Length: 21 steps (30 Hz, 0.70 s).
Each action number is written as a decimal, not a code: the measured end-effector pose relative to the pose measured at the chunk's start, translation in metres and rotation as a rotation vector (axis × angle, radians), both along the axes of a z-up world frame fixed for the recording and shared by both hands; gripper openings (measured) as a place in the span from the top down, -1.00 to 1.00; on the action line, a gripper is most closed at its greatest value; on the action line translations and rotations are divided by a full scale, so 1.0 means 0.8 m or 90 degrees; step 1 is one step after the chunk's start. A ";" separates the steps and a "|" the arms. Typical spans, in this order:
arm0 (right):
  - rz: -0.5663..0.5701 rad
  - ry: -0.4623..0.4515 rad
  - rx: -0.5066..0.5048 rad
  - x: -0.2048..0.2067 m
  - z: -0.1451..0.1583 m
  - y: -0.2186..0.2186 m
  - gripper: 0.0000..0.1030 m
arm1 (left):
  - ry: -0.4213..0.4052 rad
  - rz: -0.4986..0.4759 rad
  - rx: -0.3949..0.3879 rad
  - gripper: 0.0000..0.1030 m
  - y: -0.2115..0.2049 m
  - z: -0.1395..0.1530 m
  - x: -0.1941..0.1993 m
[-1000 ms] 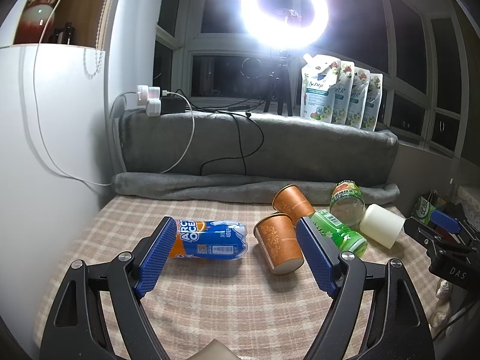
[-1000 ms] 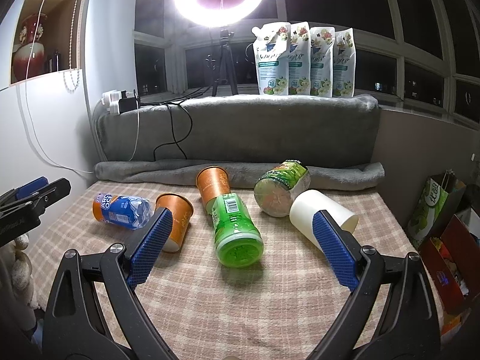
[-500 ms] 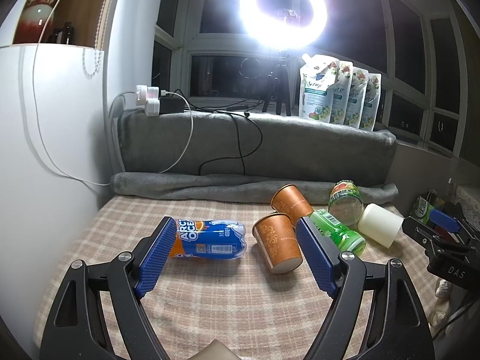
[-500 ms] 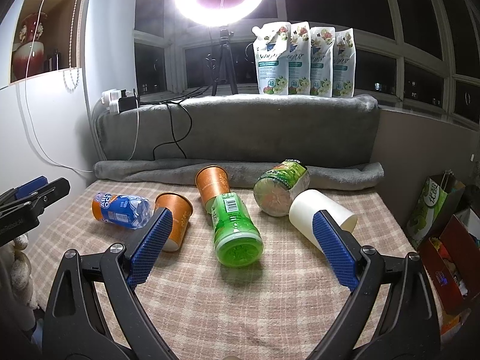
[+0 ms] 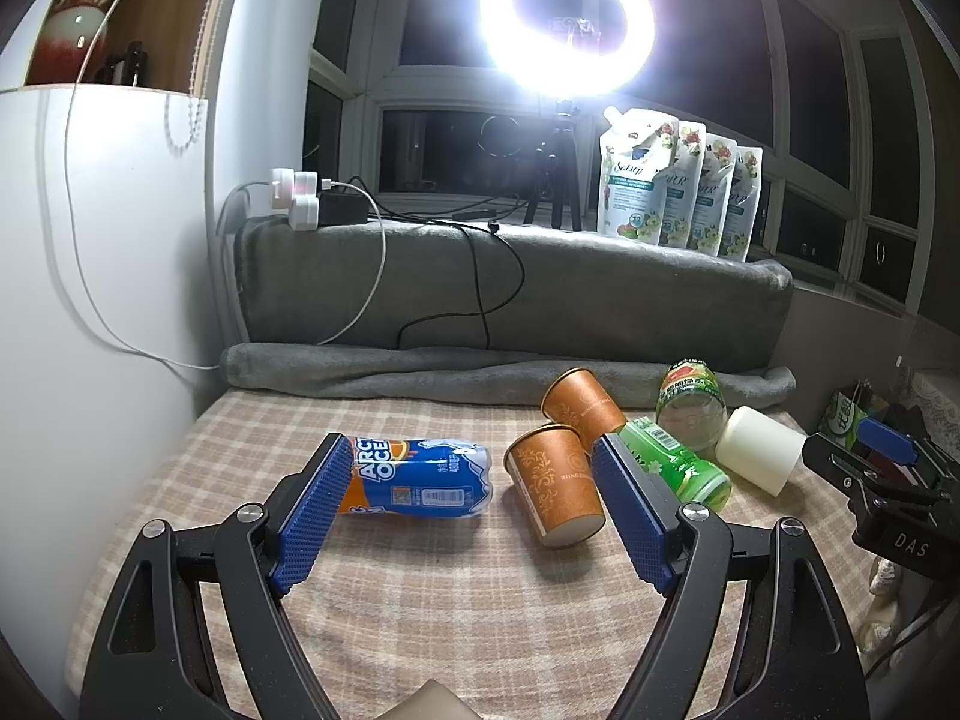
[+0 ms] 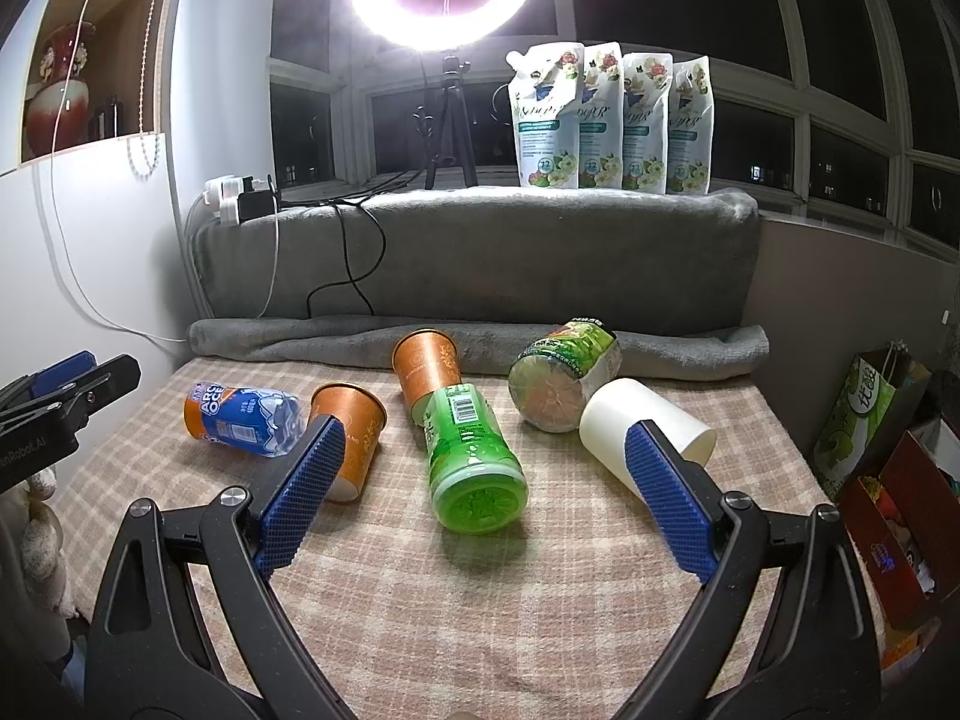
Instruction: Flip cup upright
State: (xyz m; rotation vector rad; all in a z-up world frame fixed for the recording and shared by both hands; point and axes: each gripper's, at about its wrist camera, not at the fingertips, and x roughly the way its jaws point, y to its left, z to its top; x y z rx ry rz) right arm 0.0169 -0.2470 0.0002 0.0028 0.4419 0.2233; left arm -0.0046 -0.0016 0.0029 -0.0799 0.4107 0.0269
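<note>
Two orange paper cups lie on their sides on the checked cloth: a near one and a far one. A white cup lies on its side at the right. My left gripper is open and empty, above the cloth, short of the near orange cup. My right gripper is open and empty, with the green bottle between its fingers' lines of sight. Each gripper's tip shows in the other's view: the right, the left.
A blue and orange bottle lies at the left. A green bottle and a clear green-labelled jar lie among the cups. A grey blanket roll borders the back. Bags stand beyond the right edge.
The left wrist view has shifted slightly, the objects sliding a little left in it. The right gripper has barely moved. Nothing was grasped.
</note>
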 end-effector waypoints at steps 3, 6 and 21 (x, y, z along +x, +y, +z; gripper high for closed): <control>0.000 0.000 0.000 0.000 0.000 -0.001 -0.87 | -0.001 -0.001 0.001 -0.59 0.001 -0.001 0.001; 0.000 0.001 0.001 0.001 -0.001 -0.001 -0.87 | 0.001 -0.003 0.002 -0.59 -0.002 -0.001 0.000; 0.022 0.025 -0.016 0.026 -0.008 0.006 -0.87 | 0.029 -0.010 -0.010 -0.59 0.002 -0.010 0.016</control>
